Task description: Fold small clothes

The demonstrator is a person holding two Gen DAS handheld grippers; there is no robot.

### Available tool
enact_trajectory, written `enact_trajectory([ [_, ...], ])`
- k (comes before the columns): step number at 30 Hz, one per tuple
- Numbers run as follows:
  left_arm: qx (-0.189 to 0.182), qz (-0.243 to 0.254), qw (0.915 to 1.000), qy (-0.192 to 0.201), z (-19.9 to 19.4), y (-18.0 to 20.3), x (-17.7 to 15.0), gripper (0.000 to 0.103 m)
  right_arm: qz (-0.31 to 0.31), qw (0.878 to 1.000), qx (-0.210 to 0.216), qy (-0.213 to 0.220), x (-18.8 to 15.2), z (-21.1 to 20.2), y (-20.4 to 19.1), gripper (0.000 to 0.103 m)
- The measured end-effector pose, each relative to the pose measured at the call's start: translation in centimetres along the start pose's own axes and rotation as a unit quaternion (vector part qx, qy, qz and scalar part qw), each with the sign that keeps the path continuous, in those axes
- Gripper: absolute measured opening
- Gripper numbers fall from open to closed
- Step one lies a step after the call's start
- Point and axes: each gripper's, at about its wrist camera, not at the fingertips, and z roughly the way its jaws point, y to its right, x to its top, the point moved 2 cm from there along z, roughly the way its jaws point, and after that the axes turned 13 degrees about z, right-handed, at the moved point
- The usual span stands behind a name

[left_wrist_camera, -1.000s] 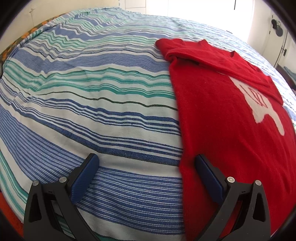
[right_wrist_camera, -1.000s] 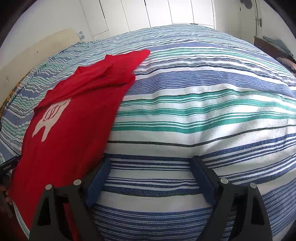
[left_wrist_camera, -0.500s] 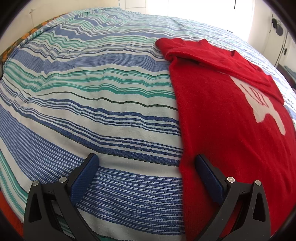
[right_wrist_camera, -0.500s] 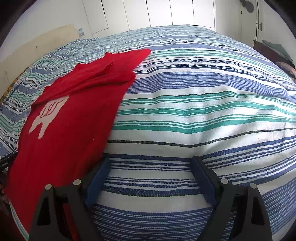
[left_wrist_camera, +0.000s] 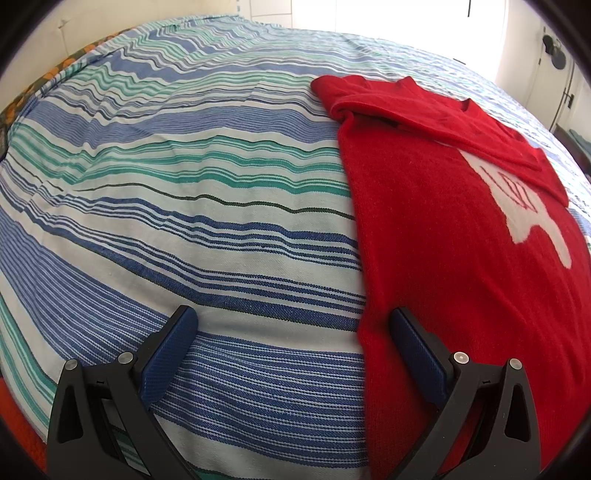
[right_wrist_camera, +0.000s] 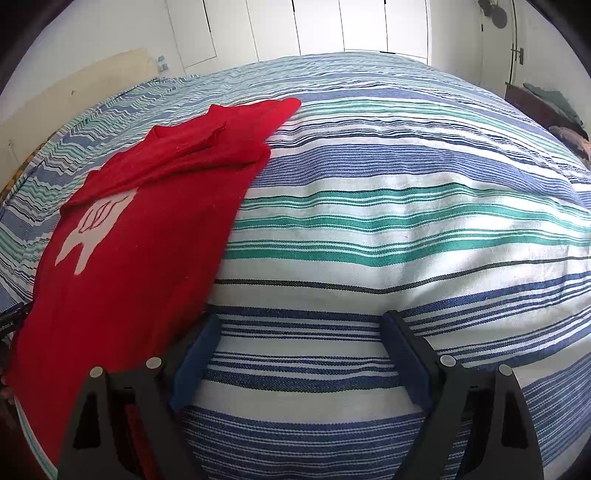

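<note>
A red sweater (left_wrist_camera: pixel 461 240) with a white print lies flat on the striped bedspread, its sleeves folded in across the top. In the left wrist view my left gripper (left_wrist_camera: pixel 293 325) is open and empty, straddling the sweater's left side edge near the hem. The sweater also shows in the right wrist view (right_wrist_camera: pixel 136 258), at the left. My right gripper (right_wrist_camera: pixel 301 332) is open and empty, beside the sweater's right side edge, its left finger (right_wrist_camera: pixel 195 354) close to the fabric.
The bedspread (left_wrist_camera: pixel 177 206) with blue, green and white stripes covers the whole bed. White wardrobe doors (right_wrist_camera: pixel 332 26) stand behind the bed. Dark furniture with clothes on it (right_wrist_camera: pixel 546 107) is at the far right.
Both views shifted slightly; the right gripper has drawn back a little and tilted up. The sweater has not moved. Both grippers stay open.
</note>
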Motion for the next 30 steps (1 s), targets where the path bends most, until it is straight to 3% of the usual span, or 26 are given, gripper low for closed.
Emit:
enact_trajectory([
  [21, 0.003, 0.001, 1.0000, 0.001, 0.0, 0.1, 0.0, 0.102, -0.009, 1.000, -0.012, 0.001, 0.0, 0.2, -0.2, 0.088],
  [26, 0.005, 0.002, 1.0000, 0.003, 0.0, 0.0, 0.0, 0.102, -0.033, 0.998, -0.059, -0.009, 0.4, -0.5, -1.3, 0.089],
  [30, 0.010, 0.003, 0.9999, 0.007, -0.1, 0.1, -0.1, 0.102, -0.035, 0.995, -0.097, 0.010, 1.4, -3.9, -2.6, 0.089],
])
